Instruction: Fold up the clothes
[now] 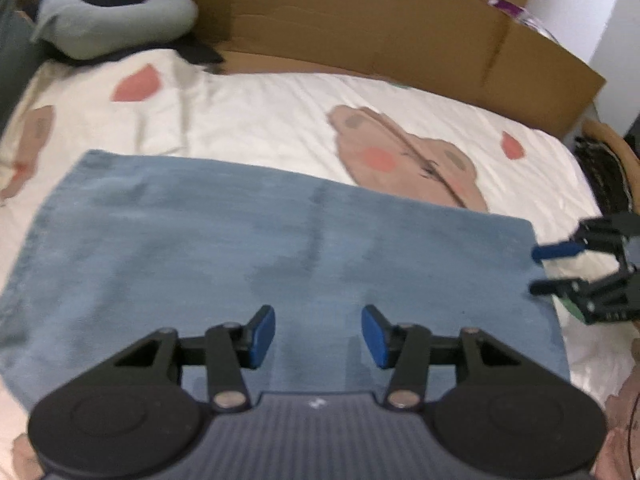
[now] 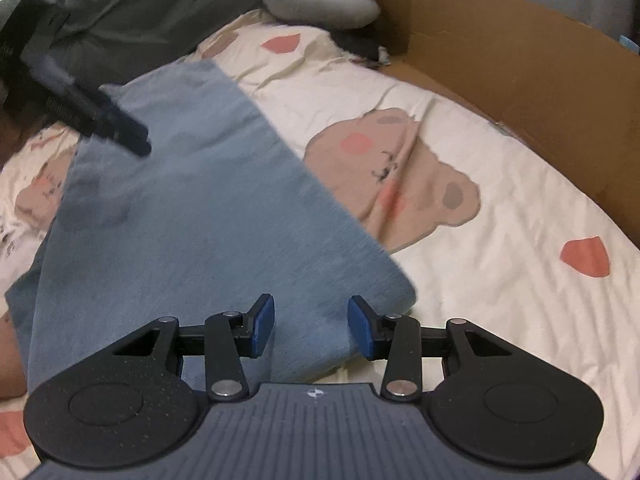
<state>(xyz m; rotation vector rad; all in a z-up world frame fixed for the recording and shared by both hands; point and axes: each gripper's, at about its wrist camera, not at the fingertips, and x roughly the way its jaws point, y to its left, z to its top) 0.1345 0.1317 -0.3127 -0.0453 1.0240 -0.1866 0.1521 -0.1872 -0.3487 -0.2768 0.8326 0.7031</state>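
A folded rectangle of blue-grey woven cloth point(image 1: 280, 248) lies flat on a cream bedsheet printed with brown bears and pink hearts point(image 1: 260, 120).

The left gripper point(image 1: 318, 334), black with blue pads, hangs above the near edge of that cloth, its jaws apart with nothing but open air between them.

The right gripper point(image 2: 311, 326), of the same make, hangs over the cloth's near right corner, its jaws likewise parted and clasping nothing; from the left wrist it shows just off the cloth's right edge point(image 1: 580, 268).

Beyond the cloth, at the far side of the bed, stands a brown cardboard panel point(image 1: 380, 28). A grey U-shaped neck pillow point(image 1: 116, 28) rests beyond the cloth's far left corner.
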